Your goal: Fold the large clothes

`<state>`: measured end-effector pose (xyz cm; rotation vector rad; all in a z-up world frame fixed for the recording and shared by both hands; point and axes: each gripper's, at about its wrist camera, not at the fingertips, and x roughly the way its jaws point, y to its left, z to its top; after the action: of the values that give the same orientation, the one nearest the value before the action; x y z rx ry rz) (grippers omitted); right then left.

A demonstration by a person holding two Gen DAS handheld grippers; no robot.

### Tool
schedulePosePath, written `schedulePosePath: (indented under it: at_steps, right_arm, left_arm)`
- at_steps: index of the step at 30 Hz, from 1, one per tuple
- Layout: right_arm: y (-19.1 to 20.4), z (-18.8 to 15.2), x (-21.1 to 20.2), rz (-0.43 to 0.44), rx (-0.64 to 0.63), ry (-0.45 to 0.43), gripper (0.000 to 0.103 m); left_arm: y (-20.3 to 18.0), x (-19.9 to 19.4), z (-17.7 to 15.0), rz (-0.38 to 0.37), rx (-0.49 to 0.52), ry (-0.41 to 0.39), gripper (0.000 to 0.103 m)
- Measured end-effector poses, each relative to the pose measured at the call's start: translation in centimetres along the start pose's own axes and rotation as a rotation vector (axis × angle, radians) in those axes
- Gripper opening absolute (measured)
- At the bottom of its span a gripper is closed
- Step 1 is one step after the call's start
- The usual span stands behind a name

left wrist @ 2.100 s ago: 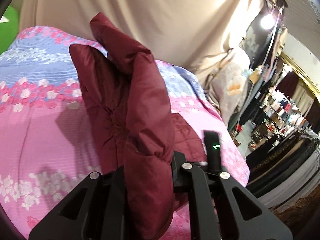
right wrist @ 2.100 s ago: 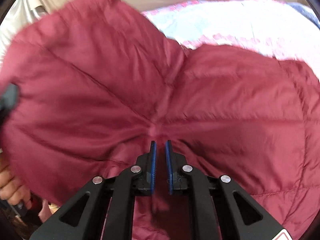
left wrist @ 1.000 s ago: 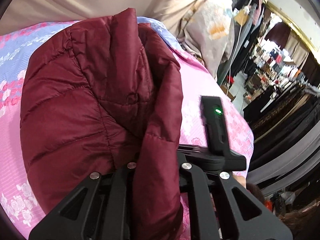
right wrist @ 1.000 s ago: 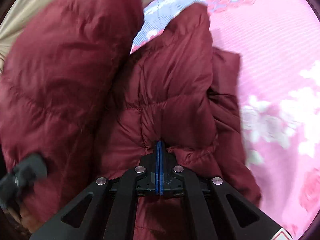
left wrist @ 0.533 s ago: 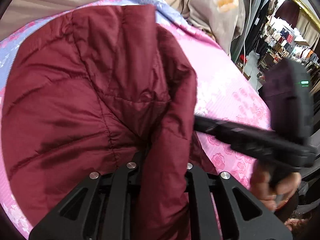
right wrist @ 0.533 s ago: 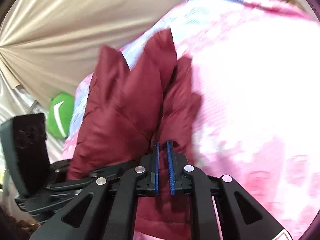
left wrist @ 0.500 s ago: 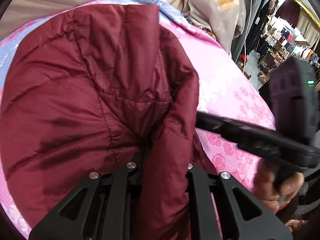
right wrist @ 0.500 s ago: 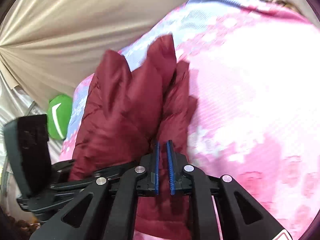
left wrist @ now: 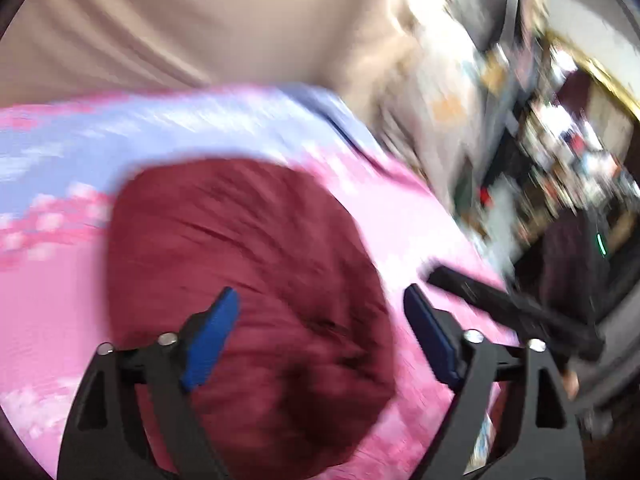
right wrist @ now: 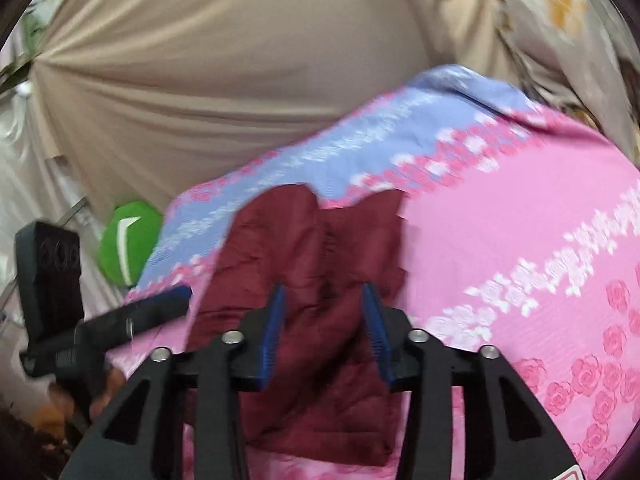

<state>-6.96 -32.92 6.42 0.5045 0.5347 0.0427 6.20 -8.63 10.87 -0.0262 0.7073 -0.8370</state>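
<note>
Jacket [right wrist: 320,280] lies folded in a compact maroon bundle on the pink floral bedspread [right wrist: 520,240], toward its left side in the right wrist view; two points of fabric stick up at its far edge.

Left claw [left wrist: 320,328]: jaws opening, spread wide, nothing pinched; the bundle shows between and beyond the pads [left wrist: 212,336] without contact that I can see. Left view is motion-blurred, so fine detail of the fold is not readable.

Right claw [right wrist: 324,332]: jaws opening, about half spread, free of the cloth; jacket below and beyond them.

Judgement: step in hand is letting go after a fold.

- Clear both claws straight off the bundle so the pads do not snag the slick quilted shell and drag the top layer open.
- Puffy fill will likely spring back; a light press on top may be needed.
- Check the uneven far edge before any further fold.
</note>
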Motion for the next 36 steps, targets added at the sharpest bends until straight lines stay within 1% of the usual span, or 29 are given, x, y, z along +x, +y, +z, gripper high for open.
schedulePosePath:
  at_steps: [1,2,3,4,5,7,8,9,10,11,12,13,16,18,19,21,22,24,25,26,28,30,31,33,34,36]
  right_arm:
    - [1.6,-0.2,-0.2,0.036,-0.044,0.002,0.055]
    - [2.5,-0.4,0.0,0.055,-0.074,0.007,0.063]
    - [3.8,-0.8,0.2,0.067,-0.108,0.016,0.067]
    - [5.0,-1.4,0.8,0.066,-0.147,0.034,0.068]
    - [5.7,-2.0,1.4,0.059,-0.17,0.056,0.068]
    - [6.5,-3.4,3.0,0.036,-0.199,0.111,0.068]
    - [6.5,-3.9,3.4,0.019,-0.206,0.124,0.068]
    - [6.3,-4.7,3.7,-0.025,-0.22,0.135,0.061]
    - [5.9,-5.2,3.9,-0.062,-0.223,0.142,0.049]
    - [5.2,-5.6,4.0,-0.094,-0.207,0.155,0.016]
    - [4.0,-6.0,4.0,-0.109,-0.166,0.169,0.01]
    - [1.9,-6.5,3.6,-0.085,-0.074,0.17,0.009]
    - [-1.9,-8.2,3.2,-0.018,0.088,0.187,0.006]
    - [-3.8,-9.7,4.2,-0.007,0.158,0.215,0.007]
    - [-4.9,-10.6,5.0,0.014,0.201,0.233,0.006]
    - [-5.9,-11.3,5.5,0.053,0.241,0.24,0.006]
    - [-6.0,-11.1,5.2,0.06,0.247,0.243,0.006]
    - [-5.6,-10.1,4.3,0.031,0.221,0.23,0.011]
    - [-4.9,-8.8,3.2,0.004,0.19,0.195,0.015]
    - [-4.5,-7.9,2.5,-0.004,0.169,0.172,0.022]
    - [-3.2,-5.2,1.2,-0.017,0.113,0.098,0.028]
    - [-1.8,-2.9,1.4,-0.028,0.053,0.046,0.054]
    - [-0.9,-1.7,2.1,-0.05,0.015,0.023,0.057]
    - [0.2,-0.2,4.2,-0.091,-0.032,0.019,0.057]
    - [0.4,0.7,5.8,-0.112,-0.03,0.028,0.057]
    - [0.1,1.8,8.2,-0.105,0.004,0.049,0.057]
  left_arm:
    - [1.3,-1.4,0.0,0.06,-0.025,-0.039,0.086]
    - [2.3,-1.9,-0.1,0.109,-0.041,-0.057,0.086]
    - [3.2,-2.3,-0.5,0.159,-0.055,-0.062,0.086]
    - [4.1,-2.2,-1.1,0.216,-0.079,-0.05,0.086]
    - [4.6,-1.5,-1.4,0.237,-0.094,-0.031,0.086]
    - [4.5,-0.5,-2.9,0.24,-0.107,0.02,0.086]
    - [4.7,-0.3,-3.5,0.238,-0.107,0.04,0.086]
    - [4.5,0.7,-3.8,0.237,-0.103,0.06,0.086]
    - [4.2,1.5,-4.3,0.238,-0.092,0.084,0.086]
    - [3.8,2.5,-4.7,0.239,-0.086,0.103,0.086]
    - [3.5,3.0,-5.3,0.236,-0.083,0.119,0.086]
    - [3.3,3.5,-5.7,0.237,-0.075,0.132,0.086]
    - [2.0,5.1,-7.0,0.28,-0.006,0.147,0.087]
    - [1.5,6.2,-7.7,0.296,0.026,0.164,0.088]
    - [1.1,6.6,-7.8,0.304,0.042,0.168,0.089]
    - [0.6,7.5,-8.4,0.331,0.073,0.176,0.091]
    - [0.6,7.8,-8.6,0.34,0.08,0.177,0.091]
    - [0.7,8.1,-8.7,0.347,0.082,0.18,0.092]
    - [0.7,8.1,-8.6,0.347,0.078,0.182,0.092]
    - [0.8,8.1,-8.6,0.346,0.074,0.182,0.092]
    - [0.8,8.2,-8.6,0.347,0.07,0.182,0.092]
    - [0.8,8.2,-8.8,0.354,0.071,0.18,0.092]
    - [0.9,8.3,-8.9,0.358,0.07,0.18,0.092]
    - [0.9,8.2,-8.9,0.36,0.069,0.181,0.093]
    - [1.0,8.2,-8.9,0.361,0.067,0.182,0.093]
    - [1.1,8.2,-9.0,0.365,0.064,0.182,0.093]
